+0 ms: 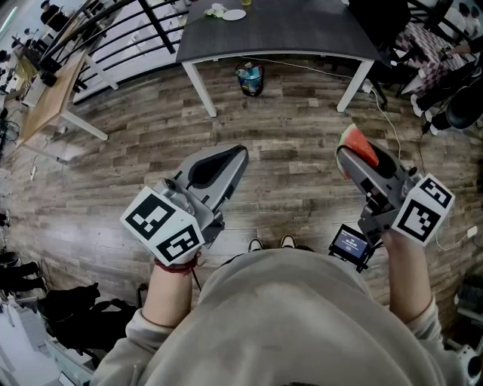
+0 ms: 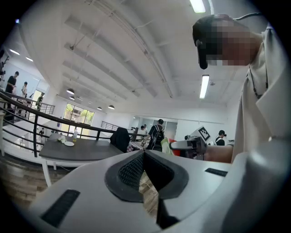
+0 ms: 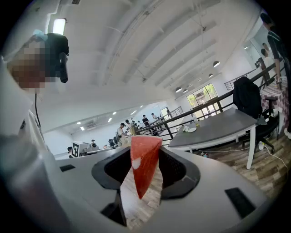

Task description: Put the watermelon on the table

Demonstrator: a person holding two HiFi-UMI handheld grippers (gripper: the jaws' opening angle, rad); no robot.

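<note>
The right gripper was clenched on the watermelon, a red wedge with a pale green rind, and its jaws stood wide on either side of the slice. In the right gripper view the wedge sat upright between the dark pads, its point hanging down over the floorboards and its broad edge rising above the jaw tips. The slice was thus held in the air on the right side of the scene, well short of the dark grey table, which stood at the far end of the wooden floor on white legs. A white plate lay on the table's far left part, and a small bin stood on the floor underneath it. The left gripper was held level at the near left, its jaws closed on each other with nothing between them; in the left gripper view the ribbed pads met at their tips. Each gripper bore its marker cube, the left cube near the person's wrist and the right cube above the forearm. A small lit screen hung just beside the right gripper's handle. A light wooden desk and black railings lay at the far left.
</note>
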